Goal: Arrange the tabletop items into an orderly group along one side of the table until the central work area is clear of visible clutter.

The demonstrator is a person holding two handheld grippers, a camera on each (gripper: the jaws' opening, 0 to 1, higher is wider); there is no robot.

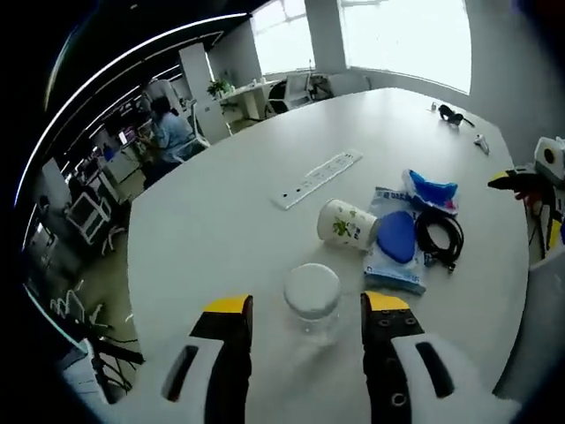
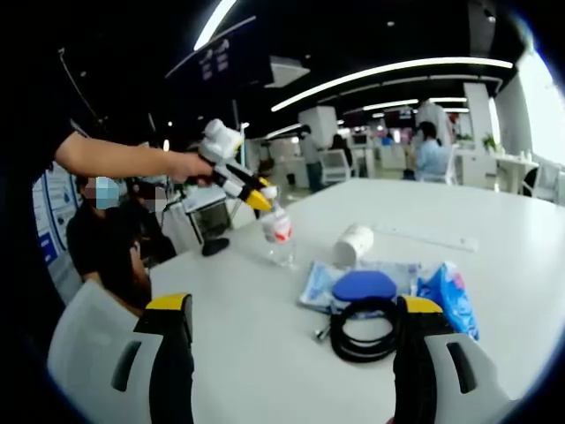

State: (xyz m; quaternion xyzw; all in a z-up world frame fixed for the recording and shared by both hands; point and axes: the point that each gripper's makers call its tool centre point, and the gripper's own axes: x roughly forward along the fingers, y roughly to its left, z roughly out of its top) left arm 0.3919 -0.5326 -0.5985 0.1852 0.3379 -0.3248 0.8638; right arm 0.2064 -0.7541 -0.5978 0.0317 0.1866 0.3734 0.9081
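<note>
My left gripper (image 1: pixel 305 309) has its jaws wide apart, and a clear plastic bottle (image 1: pixel 312 296) stands upright on the white table (image 1: pixel 212 221) between the yellow tips; I cannot tell whether either tip touches it. Just beyond it, a paper cup (image 1: pixel 346 223) with a green leaf print lies on its side. To the right of the cup, a round blue lid (image 1: pixel 396 236) rests on a flat packet of wipes (image 1: pixel 391 265), with a coiled black cable (image 1: pixel 439 237) beside it and a blue pouch (image 1: pixel 432 191) farther off. A white power strip (image 1: pixel 317 178) lies toward the far side.

My right gripper (image 2: pixel 291 318) is also spread open, holding nothing, and the cable (image 2: pixel 365 329) lies on the table between its jaws, close to the right one. In the right gripper view, a hand (image 2: pixel 190 165) holds the left gripper (image 2: pixel 262 199) at the bottle (image 2: pixel 278 231).
</note>
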